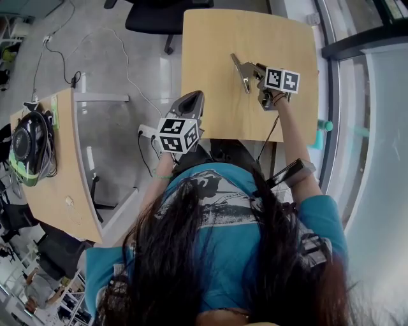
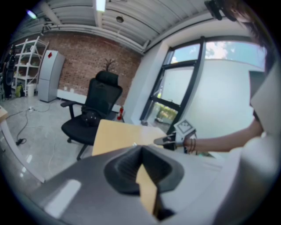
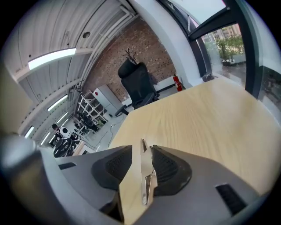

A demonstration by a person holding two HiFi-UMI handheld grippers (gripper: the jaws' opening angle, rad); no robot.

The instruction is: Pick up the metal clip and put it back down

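Observation:
The metal clip [image 3: 145, 176] stands on edge between the jaws of my right gripper [image 3: 141, 149]. It lies against the right-hand pad [image 3: 169, 169], and a strip of table shows between it and the left-hand pad [image 3: 112, 167]. The pads do not squeeze it, so this gripper is open. The head view shows the right gripper [image 1: 243, 75] low over the middle of the wooden table [image 1: 217, 38]; the clip cannot be made out there. My left gripper [image 1: 193, 102] hovers at the table's near left edge, its tips [image 2: 141, 151] touching and nothing in it.
A black office chair [image 1: 159, 16] stands beyond the table's far left corner. A second desk [image 1: 51, 184] at the left carries a dark helmet [image 1: 29, 146]. Window glass and its frame [image 1: 376, 127] run along the table's right side. Cables trail over the floor [image 1: 95, 57].

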